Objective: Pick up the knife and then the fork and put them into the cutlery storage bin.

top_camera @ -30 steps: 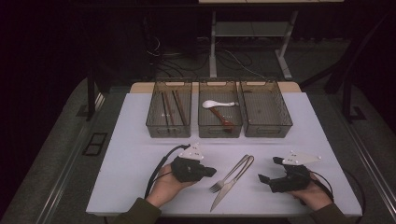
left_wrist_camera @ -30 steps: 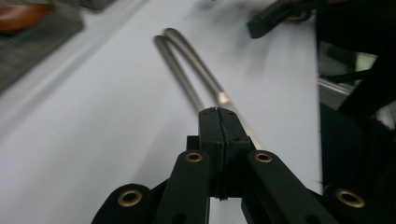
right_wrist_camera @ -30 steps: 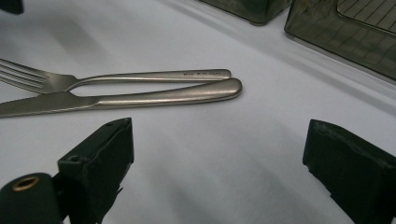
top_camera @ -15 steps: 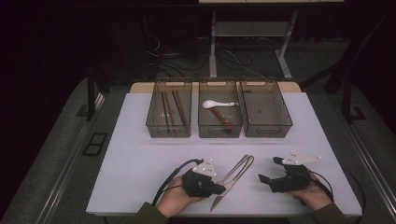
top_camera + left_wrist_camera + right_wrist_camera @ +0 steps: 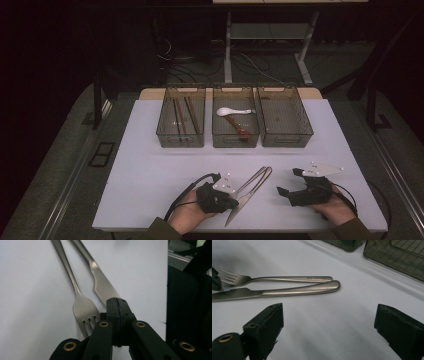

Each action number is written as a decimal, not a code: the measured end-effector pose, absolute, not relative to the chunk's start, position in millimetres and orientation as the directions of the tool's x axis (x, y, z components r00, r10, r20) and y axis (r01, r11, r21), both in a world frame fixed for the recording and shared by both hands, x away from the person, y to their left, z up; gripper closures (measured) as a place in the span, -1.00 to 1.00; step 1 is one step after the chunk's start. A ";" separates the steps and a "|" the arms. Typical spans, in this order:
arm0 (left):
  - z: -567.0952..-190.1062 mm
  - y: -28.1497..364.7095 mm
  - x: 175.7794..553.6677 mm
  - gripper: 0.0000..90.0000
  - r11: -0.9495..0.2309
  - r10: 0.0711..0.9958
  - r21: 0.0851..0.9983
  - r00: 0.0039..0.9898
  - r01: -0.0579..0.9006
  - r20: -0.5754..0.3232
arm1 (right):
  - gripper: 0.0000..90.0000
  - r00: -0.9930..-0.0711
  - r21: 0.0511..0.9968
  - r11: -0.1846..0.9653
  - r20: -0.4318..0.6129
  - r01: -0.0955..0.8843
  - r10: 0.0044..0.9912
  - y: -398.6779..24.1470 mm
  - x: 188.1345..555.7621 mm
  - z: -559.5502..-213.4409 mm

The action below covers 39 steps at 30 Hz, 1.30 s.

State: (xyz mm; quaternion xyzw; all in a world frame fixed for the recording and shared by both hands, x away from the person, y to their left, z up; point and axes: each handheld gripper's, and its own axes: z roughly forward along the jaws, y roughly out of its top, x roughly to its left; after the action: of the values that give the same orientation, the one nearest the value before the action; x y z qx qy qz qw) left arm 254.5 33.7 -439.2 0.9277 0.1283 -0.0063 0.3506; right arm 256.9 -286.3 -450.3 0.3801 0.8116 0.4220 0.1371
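A steel fork [image 5: 81, 306] and a steel knife [image 5: 102, 287] lie side by side on the white table [image 5: 150, 165], near its front edge, handles pointing away toward the bins. My left gripper [image 5: 117, 302] is shut, its tip just over the knife blade beside the fork tines, with nothing seen between the jaws. In the high view the left gripper [image 5: 232, 202] covers the fork's head, and the knife blade [image 5: 236, 210] shows beside it. My right gripper [image 5: 289, 182] stands open to the right of the handles, jaws wide apart over bare table [image 5: 328, 322], facing the knife [image 5: 294, 290] and fork [image 5: 287, 278].
Three dark see-through bins stand in a row at the back. The left bin [image 5: 162, 132] holds chopsticks, the middle bin [image 5: 220, 136] a white spoon [image 5: 232, 111] and a brown spoon [image 5: 238, 127], the right bin [image 5: 284, 117] looks bare. The table's front edge is close behind both hands.
My left gripper has moved right and toward the front edge, down onto the head end of the fork and knife. The right gripper has stayed put.
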 end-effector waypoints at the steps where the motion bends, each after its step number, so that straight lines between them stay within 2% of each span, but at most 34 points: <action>1: -439.6 33.7 254.4 0.99 -0.718 0.249 0.649 0.963 0.252 -0.099 | -0.80 -0.673 0.789 0.355 0.098 0.502 0.733 -286.3 256.9 -450.3; 11: -439.6 46.2 267.9 0.99 -0.722 0.329 0.630 0.943 0.286 -0.051 | -0.80 -0.673 0.788 0.355 0.099 0.503 0.733 -286.5 257.2 -450.3; 29: -440.7 77.4 321.1 0.99 -0.673 0.493 0.639 0.870 0.374 0.010 | -0.80 -0.676 0.786 0.358 0.101 0.504 0.730 -285.4 257.7 -450.9; 36: -440.6 85.2 323.5 0.99 -0.629 0.493 0.670 0.869 0.395 -0.050 | -0.80 -0.690 0.784 0.366 0.106 0.501 0.716 -284.8 257.4 -450.9; 39: -437.6 92.0 317.0 0.88 -0.613 0.470 0.690 0.880 0.384 -0.072 | -0.80 -0.728 0.791 0.388 0.102 0.473 0.678 -284.5 257.7 -449.3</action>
State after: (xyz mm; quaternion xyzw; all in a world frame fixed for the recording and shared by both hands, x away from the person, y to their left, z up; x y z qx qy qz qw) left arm 317.0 92.0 -437.6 0.8962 0.2385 0.0581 0.3695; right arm 257.7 -284.5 -449.3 0.3488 0.8245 0.4292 0.1194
